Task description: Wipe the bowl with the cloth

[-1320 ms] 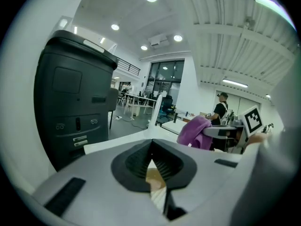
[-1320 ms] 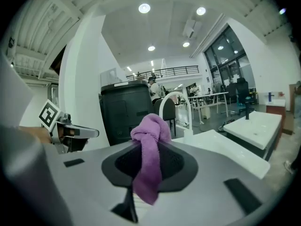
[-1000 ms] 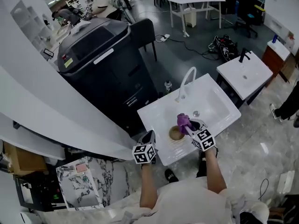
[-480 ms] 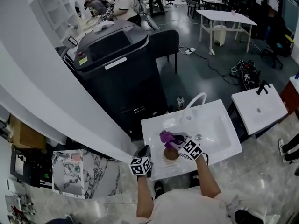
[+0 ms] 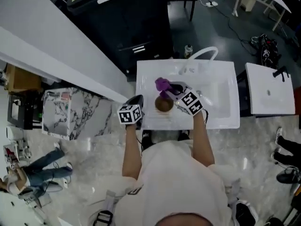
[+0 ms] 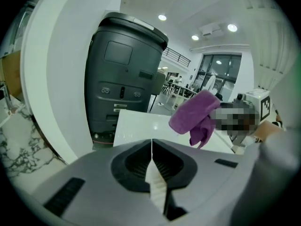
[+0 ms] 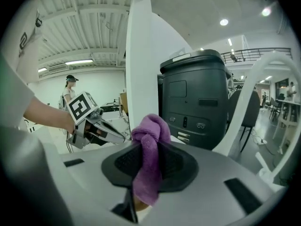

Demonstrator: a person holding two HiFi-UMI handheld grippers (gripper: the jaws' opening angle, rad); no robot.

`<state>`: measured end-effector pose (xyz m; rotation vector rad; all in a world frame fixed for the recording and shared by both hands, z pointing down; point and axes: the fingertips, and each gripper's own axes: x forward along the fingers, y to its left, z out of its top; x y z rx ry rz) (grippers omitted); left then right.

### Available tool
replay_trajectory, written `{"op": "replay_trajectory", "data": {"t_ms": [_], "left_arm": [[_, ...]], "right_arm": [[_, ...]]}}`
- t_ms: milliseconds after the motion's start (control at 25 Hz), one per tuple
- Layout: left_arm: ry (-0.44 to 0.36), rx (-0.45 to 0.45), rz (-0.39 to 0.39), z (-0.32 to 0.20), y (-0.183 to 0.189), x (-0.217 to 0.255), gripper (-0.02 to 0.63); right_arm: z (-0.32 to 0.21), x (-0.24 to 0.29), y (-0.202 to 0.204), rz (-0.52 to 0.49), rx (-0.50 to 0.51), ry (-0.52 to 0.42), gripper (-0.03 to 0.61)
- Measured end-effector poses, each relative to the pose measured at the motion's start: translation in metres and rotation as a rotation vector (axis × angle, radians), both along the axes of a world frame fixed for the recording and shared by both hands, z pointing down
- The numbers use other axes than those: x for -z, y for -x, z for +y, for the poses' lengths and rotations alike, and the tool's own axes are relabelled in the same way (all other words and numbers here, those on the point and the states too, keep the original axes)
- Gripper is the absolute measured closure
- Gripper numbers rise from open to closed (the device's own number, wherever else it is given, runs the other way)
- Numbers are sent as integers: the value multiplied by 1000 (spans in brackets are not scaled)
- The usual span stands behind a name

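A small brown bowl sits in the white sink, near its front left. My right gripper is shut on a purple cloth, which bunches beyond the bowl's far rim. In the right gripper view the cloth hangs bunched between the jaws of that gripper. My left gripper hovers at the sink's left edge, beside the bowl and apart from it. Its jaws are shut with nothing between them. It sees the cloth ahead.
A curved white faucet rises at the sink's far side. A tall black machine stands behind it, a marble-patterned cabinet to the left, a second white basin to the right. A person's legs show at lower left.
The head camera has tipped further down. My right gripper has carried the cloth leftward to the bowl's far side. My left gripper has sunk toward the sink's left edge.
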<state>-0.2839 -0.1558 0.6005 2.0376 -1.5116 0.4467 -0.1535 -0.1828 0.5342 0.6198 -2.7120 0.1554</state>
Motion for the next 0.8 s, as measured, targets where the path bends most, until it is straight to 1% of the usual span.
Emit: {"op": "replay_trajectory", "data": {"t_ms": [120,160,200,240,280,400,440,600,720,760,800], "left_arm": [[100,33,25,10,-6,-11,602],[133,44,35,17,-7,-20,593],[167,48,49,22,-11,-29,562],[198,51,68,26,-18,-38,520],[224,59,94,30,-25,-46,505],[287,95,180,32,-45,-68,503],[317,92,187,31,-50,-76,492],[456,49,106,26,-59,-107,477],[519,61,107,23,-58,-124,474],[534,73,106,22,-57,-130,482],[538,90,101,21,-56,-134,522]], "right_arm": [[-8,-1,-8,28,38,7,508],[-8,-6,-10,24,47,21,508],[-8,-12,-14,19,55,37,508],[-8,-18,-18,18,65,50,508],[-6,-24,-21,26,79,60,508],[-2,-36,-30,56,117,73,508],[-1,-38,-33,57,124,78,508],[4,-44,-46,65,144,97,507],[6,-49,-57,69,147,104,506],[5,-51,-61,67,143,107,507],[4,-52,-65,64,139,109,506]]}}
